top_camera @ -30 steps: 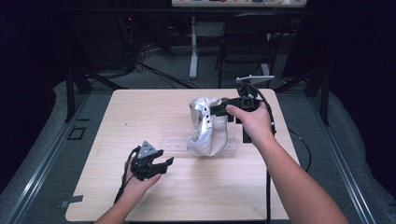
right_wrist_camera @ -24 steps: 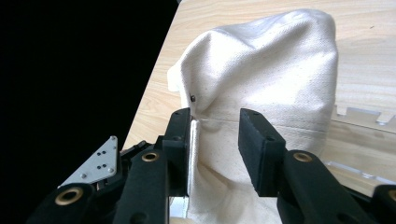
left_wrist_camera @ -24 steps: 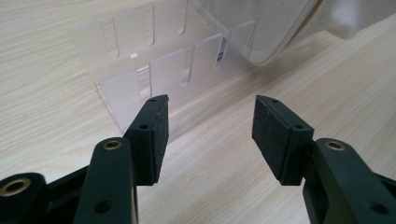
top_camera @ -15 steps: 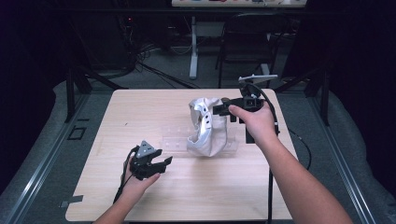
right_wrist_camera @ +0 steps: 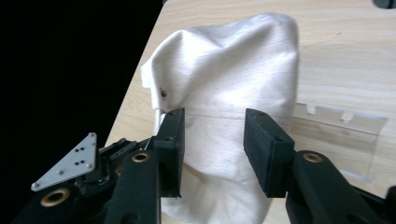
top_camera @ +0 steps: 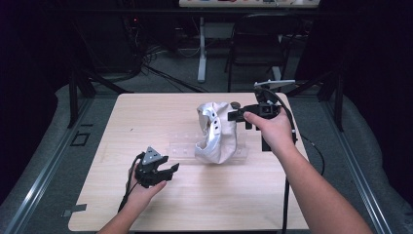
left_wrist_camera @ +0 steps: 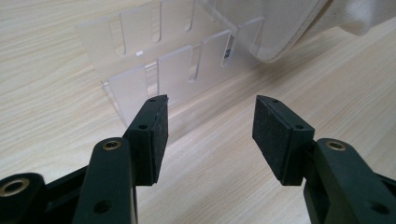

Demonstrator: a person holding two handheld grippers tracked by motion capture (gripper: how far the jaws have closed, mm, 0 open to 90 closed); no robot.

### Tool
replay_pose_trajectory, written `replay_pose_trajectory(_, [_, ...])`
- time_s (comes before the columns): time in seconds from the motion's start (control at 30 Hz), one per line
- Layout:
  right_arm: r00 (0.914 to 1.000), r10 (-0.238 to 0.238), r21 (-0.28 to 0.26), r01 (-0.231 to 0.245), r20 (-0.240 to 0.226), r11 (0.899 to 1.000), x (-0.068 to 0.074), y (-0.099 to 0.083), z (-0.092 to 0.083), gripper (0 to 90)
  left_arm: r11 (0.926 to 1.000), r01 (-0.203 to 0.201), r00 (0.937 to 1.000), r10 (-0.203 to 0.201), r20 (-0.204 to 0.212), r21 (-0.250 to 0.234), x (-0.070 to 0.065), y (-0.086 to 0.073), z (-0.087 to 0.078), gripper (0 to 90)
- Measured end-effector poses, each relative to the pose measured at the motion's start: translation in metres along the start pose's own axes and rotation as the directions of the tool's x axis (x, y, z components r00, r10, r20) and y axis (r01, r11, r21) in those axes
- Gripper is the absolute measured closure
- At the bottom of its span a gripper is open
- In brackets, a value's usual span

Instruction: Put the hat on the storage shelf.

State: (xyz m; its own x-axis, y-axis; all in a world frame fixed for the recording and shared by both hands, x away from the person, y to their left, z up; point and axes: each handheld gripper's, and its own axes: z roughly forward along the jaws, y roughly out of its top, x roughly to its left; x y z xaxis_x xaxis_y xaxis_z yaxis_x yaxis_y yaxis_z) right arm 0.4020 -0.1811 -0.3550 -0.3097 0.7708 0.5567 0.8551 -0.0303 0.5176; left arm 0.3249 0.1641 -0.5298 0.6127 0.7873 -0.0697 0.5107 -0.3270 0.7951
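Two grippers: black two-jaw tools, one in each of the person's hands, both over a pale wood-grain rectangular table [top_camera: 122,117]
Left gripper [top_camera: 168,171]: near the table's front edge, left of centre, with a grey three-cornered plate on top; jaws spread wide with nothing between them, flat matte black pads [left_wrist_camera: 158,135] facing each other, bare wood between them
Right gripper [top_camera: 233,116]: at the table's right side, beside the upper right of the cloth; jaws apart, not closed on anything, the cloth lying beyond and between them in the right gripper view
Off-white fabric bag [top_camera: 216,131]: soft, creased, woven, standing crumpled at the table's centre; a small dark eyelet [right_wrist_camera: 163,93] near its upper left edge in the right gripper view
Clear acrylic slotted rack [left_wrist_camera: 173,70]: transparent flat panels with narrow rounded notches cut down from the top edges, lying on the table under and beside the bag
Clear curved plastic piece [left_wrist_camera: 280,28]: smooth, glossy, overlapping the rack's far end in the left gripper view, with the bag just beyond it
Writing: none legible on any item
Edges: rounded table corners, dark floor all round
Open room: broad bare wood left of the rack and along the front edge; less on the right, where the right forearm [top_camera: 311,185] crosses the table
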Motion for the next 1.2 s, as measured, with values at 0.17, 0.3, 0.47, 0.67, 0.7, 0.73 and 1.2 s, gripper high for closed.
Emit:
replay_pose_trajectory(0.17, [0.9999, 0.000, -0.023, 0.000, 0.015, 1.000, -0.006, -0.002, -0.005, 56.1, 1.0000, -0.001, 1.0000, 0.001, -0.001, 0.000, 0.001, 0.000, 0.000, 46.5])
replay_pose_trajectory(0.3, [0.9995, 0.006, -0.033, -0.005, 0.030, 0.999, -0.013, -0.006, -0.010, 55.9, 1.0000, 0.000, 1.0000, 0.000, -0.004, 0.006, 0.002, 0.000, 0.000, 46.5])
replay_pose_trajectory(0.47, [0.9990, -0.010, -0.042, 0.012, 0.043, 0.999, -0.019, -0.013, -0.015, 53.6, 1.0000, 0.001, 1.0000, -0.001, -0.008, 0.003, 0.001, -0.001, 0.000, 46.5])
replay_pose_trajectory(0.67, [0.9990, -0.010, -0.049, 0.012, 0.043, 0.999, -0.024, -0.019, -0.020, 53.2, 1.0000, 0.000, 1.0000, 0.000, -0.007, 0.008, 0.001, -0.001, 0.001, 46.5])
replay_pose_trajectory(0.7, [0.9992, -0.009, -0.051, 0.011, 0.039, 0.999, -0.024, -0.019, -0.021, 53.2, 1.0000, 0.000, 1.0000, 0.000, -0.008, 0.006, 0.001, -0.001, 0.001, 46.5])
replay_pose_trajectory(0.73, [0.9992, -0.005, -0.055, 0.008, 0.039, 0.998, -0.026, -0.020, -0.022, 53.2, 1.0000, 0.001, 1.0000, -0.001, -0.008, 0.006, 0.001, -0.001, 0.001, 46.5])
replay_pose_trajectory(1.2, [0.9967, -0.021, -0.085, 0.028, 0.079, 0.996, -0.041, -0.037, -0.028, 51.6, 0.9999, 0.003, 1.0000, -0.003, -0.008, 0.013, 0.000, -0.002, 0.002, 46.5])
